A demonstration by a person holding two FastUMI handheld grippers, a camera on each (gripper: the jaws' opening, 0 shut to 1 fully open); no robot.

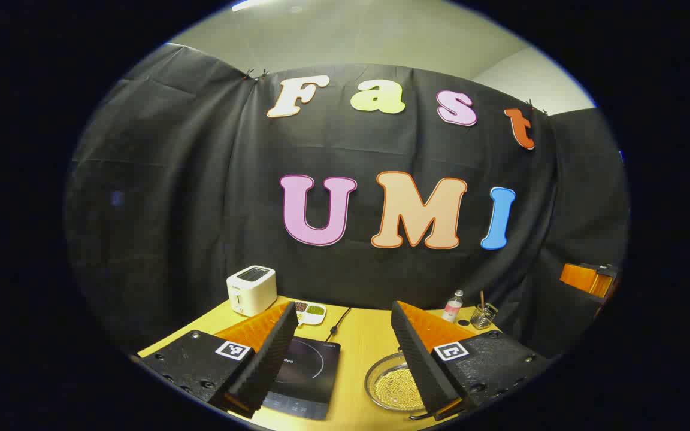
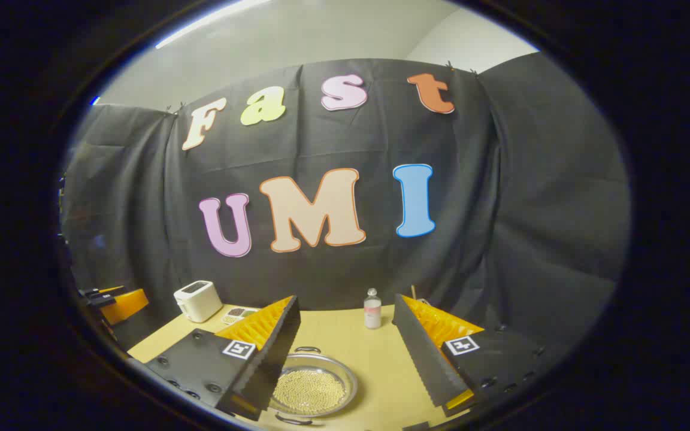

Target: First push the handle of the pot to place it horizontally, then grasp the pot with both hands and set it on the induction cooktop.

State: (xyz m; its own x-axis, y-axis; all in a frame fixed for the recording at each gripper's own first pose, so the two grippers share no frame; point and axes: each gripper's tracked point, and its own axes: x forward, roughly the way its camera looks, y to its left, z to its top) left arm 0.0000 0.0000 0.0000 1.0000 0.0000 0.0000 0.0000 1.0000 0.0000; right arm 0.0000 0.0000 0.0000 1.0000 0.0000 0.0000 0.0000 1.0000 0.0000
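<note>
Right gripper view puts the pot [image 2: 312, 386] on the worktop [image 2: 375, 359] directly ahead between its spread, empty fingers [image 2: 276, 359], handles lying near and far. Left gripper view has the pot [image 1: 394, 383] by its right finger, the induction cooktop [image 1: 309, 374] ahead; fingers also spread.

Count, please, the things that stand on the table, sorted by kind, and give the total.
Pot with small beads inside: 1
Induction cooktop: 1
Toaster: 1
Bottle: 1
Divided snack dish: 1
Glass holder with sticks: 1
Total: 6
</note>
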